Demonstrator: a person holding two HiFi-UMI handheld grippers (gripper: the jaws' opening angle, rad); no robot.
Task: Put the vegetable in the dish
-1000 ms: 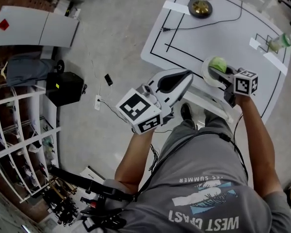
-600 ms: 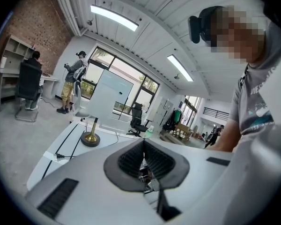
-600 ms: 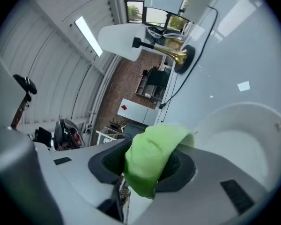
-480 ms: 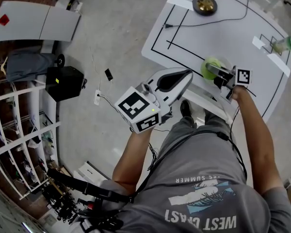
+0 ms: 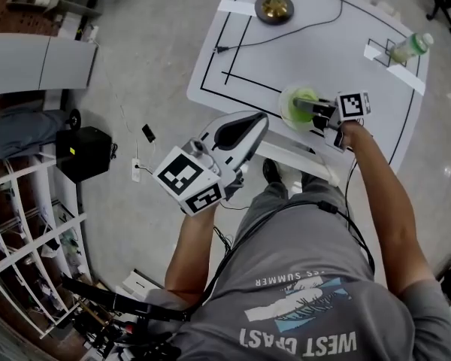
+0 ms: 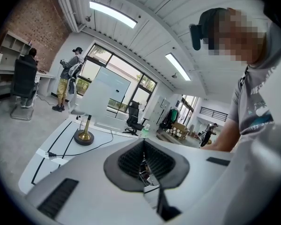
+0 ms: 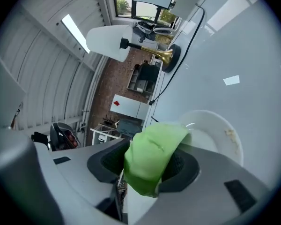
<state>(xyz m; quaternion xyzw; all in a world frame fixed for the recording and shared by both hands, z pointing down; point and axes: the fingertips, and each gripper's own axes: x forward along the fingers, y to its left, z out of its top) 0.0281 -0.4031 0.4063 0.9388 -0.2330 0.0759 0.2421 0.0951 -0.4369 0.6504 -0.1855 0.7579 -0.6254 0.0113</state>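
Note:
A white dish (image 5: 285, 116) sits on the white table near its front edge. Just above it, my right gripper (image 5: 301, 105) is shut on a light green vegetable (image 5: 306, 95). In the right gripper view the vegetable (image 7: 152, 156) bulges out between the dark pads, with the dish (image 7: 222, 132) directly beyond it. My left gripper (image 5: 244, 130) is held off the table's front corner, over the floor. Its jaws are shut with nothing between them (image 6: 144, 165).
A lamp with a brass base (image 5: 270, 7) stands at the table's far side, its cable (image 5: 301, 32) trailing across the top. A plastic bottle (image 5: 408, 47) stands at the far right. Black tape lines (image 5: 233, 77) mark the table. A black box (image 5: 86, 153) and shelving (image 5: 22, 224) stand on the floor to the left.
The head view has shifted, so the table sits further left in the picture. The right gripper stays over the dish with the vegetable, turned slightly. The left gripper keeps its pose.

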